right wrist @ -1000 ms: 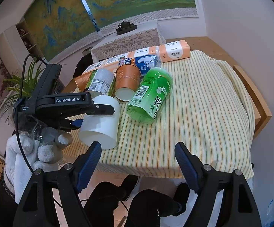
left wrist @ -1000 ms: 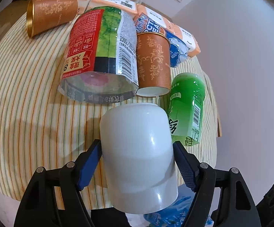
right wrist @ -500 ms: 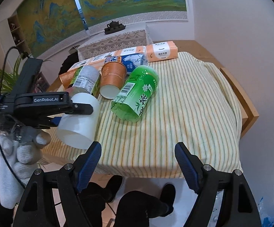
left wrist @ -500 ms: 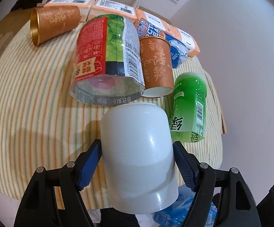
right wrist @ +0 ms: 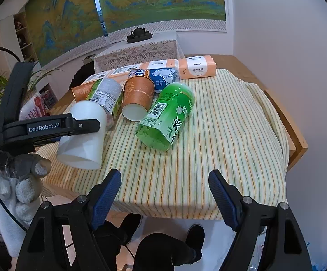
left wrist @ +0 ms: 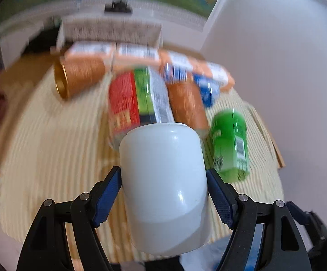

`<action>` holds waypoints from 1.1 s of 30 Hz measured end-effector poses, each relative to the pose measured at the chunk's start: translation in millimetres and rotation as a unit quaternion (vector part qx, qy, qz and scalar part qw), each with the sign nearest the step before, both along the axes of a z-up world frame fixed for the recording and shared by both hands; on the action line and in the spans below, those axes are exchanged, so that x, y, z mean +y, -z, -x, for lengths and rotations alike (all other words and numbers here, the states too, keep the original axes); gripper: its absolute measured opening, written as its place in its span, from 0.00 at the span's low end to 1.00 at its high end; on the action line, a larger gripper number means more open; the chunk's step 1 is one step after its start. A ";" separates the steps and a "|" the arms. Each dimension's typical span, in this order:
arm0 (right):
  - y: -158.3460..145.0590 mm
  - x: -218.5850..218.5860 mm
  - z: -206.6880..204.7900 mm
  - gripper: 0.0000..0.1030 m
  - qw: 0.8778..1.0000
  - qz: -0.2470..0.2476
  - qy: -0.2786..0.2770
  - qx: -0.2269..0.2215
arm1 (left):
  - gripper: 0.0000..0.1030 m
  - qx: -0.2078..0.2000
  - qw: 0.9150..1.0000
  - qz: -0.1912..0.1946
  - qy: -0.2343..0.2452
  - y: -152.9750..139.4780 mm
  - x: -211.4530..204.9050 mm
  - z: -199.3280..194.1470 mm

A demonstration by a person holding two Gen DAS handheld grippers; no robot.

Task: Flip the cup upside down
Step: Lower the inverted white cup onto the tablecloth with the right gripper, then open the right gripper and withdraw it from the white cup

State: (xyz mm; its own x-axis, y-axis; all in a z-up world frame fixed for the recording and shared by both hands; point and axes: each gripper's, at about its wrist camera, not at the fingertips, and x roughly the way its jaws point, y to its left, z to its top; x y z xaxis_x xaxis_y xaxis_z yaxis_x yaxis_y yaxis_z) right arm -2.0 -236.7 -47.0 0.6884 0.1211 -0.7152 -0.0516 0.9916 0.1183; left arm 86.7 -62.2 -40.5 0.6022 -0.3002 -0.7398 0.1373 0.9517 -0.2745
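My left gripper point(left wrist: 163, 192) is shut on a white cup point(left wrist: 163, 180), its blue pads pressed on both sides. The cup's closed base points away from me and its open mouth faces me. In the right wrist view the cup point(right wrist: 84, 135) hangs tilted, mouth down and toward the table's front left edge, just above the striped cloth point(right wrist: 220, 135), held by the left gripper point(right wrist: 80, 126). My right gripper point(right wrist: 164, 194) is open and empty, off the table's front edge.
A green bottle point(right wrist: 168, 117), an orange paper cup point(right wrist: 136, 99), a labelled tin point(right wrist: 107, 97) and a second orange cup point(left wrist: 80, 79) lie on the cloth. Tissue packs point(right wrist: 197, 66) line the back. A wall stands to the right. The person's legs point(right wrist: 159, 248) are below.
The left gripper has tilted up and lifted the cup; its view is now blurred and shows the back wall. The right gripper has drawn a little closer to the table.
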 end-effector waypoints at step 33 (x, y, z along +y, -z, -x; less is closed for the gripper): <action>12.2 0.9 -5.6 0.74 1.000 -0.011 0.005 0.004 | 0.76 -0.217 0.975 -0.054 0.007 31.5 -34.7 76.4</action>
